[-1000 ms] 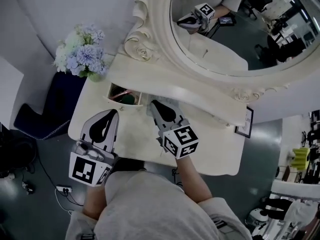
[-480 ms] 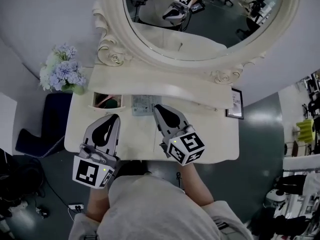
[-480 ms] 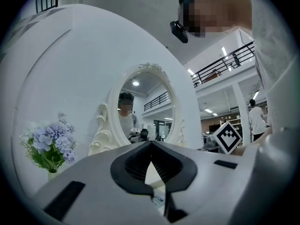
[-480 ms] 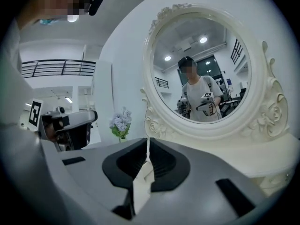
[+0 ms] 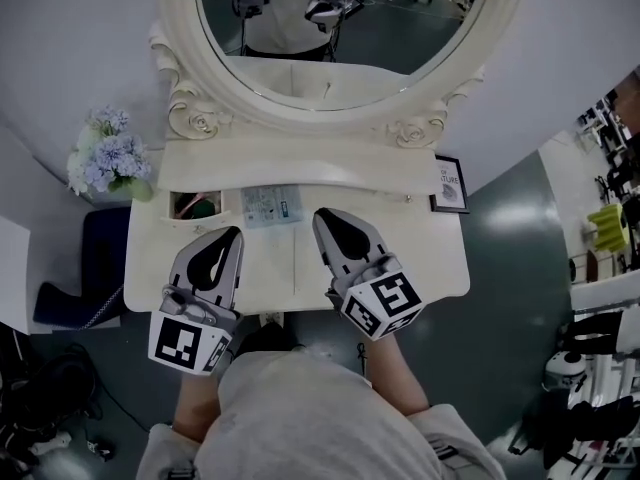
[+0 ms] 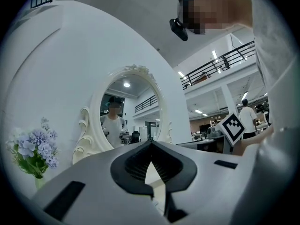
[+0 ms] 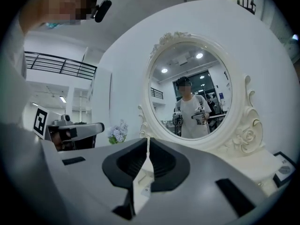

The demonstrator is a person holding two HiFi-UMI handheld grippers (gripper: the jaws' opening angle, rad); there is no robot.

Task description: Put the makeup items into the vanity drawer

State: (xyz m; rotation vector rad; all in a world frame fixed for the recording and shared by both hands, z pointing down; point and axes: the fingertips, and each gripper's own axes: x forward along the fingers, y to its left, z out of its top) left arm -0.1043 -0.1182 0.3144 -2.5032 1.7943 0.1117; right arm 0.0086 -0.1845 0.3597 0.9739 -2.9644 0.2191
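Currently: left gripper (image 5: 228, 234) and right gripper (image 5: 326, 217) over vanity table (image 5: 440, 260).
Both jaws clenched together, holding nothing; drawer (image 5: 178, 199) open, items inside.

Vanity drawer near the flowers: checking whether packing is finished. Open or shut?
Open. The head view looks down into the drawer, with red and green items visible inside.
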